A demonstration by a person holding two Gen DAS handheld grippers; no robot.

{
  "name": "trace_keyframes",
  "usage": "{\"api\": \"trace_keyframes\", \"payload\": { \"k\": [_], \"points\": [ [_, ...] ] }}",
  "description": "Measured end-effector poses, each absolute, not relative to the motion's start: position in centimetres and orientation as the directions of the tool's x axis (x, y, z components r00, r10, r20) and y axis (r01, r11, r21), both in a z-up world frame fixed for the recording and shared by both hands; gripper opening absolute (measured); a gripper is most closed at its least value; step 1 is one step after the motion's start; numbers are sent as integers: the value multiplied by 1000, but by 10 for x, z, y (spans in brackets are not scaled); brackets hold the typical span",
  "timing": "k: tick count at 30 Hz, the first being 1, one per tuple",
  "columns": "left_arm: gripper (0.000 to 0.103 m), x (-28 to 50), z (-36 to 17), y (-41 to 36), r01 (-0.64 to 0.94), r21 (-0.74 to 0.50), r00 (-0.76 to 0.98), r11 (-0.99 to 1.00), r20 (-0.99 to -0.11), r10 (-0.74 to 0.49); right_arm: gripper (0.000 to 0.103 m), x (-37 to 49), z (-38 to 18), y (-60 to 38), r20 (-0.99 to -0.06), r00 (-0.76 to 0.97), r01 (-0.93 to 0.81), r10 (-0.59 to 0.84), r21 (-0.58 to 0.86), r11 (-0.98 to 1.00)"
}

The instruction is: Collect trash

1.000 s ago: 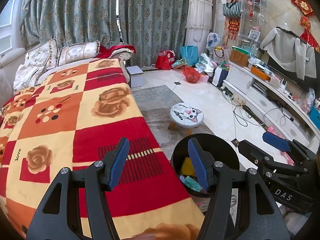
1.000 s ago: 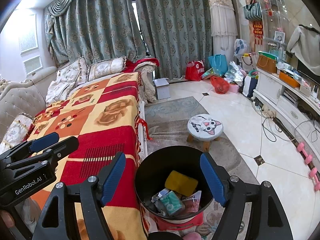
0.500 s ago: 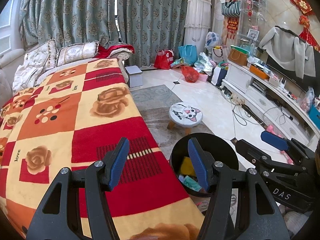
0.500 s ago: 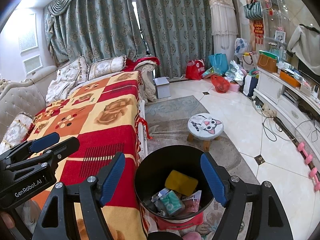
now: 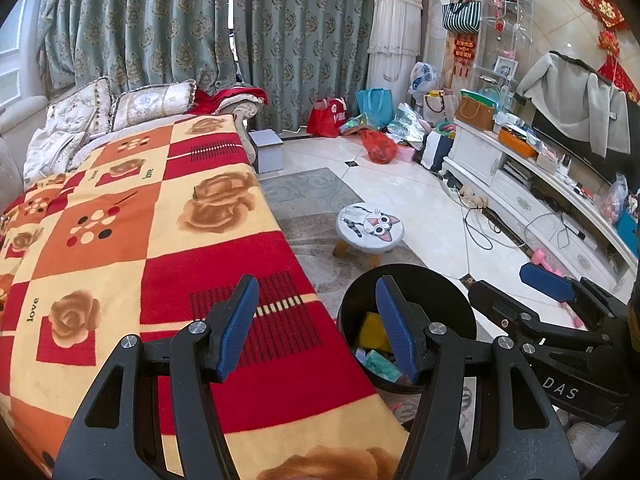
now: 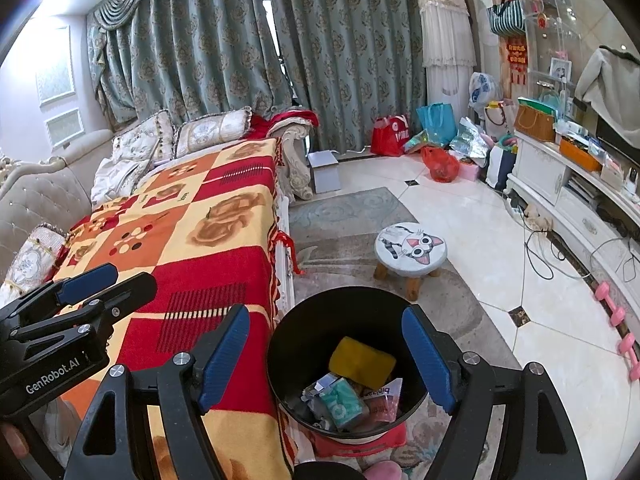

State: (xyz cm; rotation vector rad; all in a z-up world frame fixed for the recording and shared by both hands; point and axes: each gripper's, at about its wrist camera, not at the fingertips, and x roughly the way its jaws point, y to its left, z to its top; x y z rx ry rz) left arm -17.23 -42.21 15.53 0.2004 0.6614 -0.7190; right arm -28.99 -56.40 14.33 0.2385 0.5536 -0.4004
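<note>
Right wrist view shows the right gripper (image 6: 326, 360) with its jaws spread wide and nothing between the pads, poised above the black trash bin (image 6: 280, 344) on the rug beside the sofa. Left gripper (image 5: 316, 326) is likewise parted and empty, hovering over the red and orange blanket (image 5: 160, 240) with the bin's rim just to its right.

Inside the bin lie a yellow sponge-like piece (image 6: 362, 360), a teal packet (image 6: 344, 398) and a pinkish wrapper (image 6: 382, 400), so the collecting looks well advanced. No loose trash shows on the blanket in either view.

Judging from this, the step in hand is a scan for leftovers. Doing it well means keeping both jaws parted, sweeping the cameras across the floor past the cat-face stool (image 6: 410, 246), and approaching any scrap from above.
</note>
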Motion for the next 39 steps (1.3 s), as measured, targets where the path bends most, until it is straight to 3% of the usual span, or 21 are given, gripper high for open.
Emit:
{"api": "trace_keyframes", "payload": {
  "k": [39],
  "points": [
    [60, -196, 147, -438, 676, -55, 543, 735, -638, -547, 78, -291, 138, -574, -570, 765, 440, -301, 120, 890]
  ]
}}
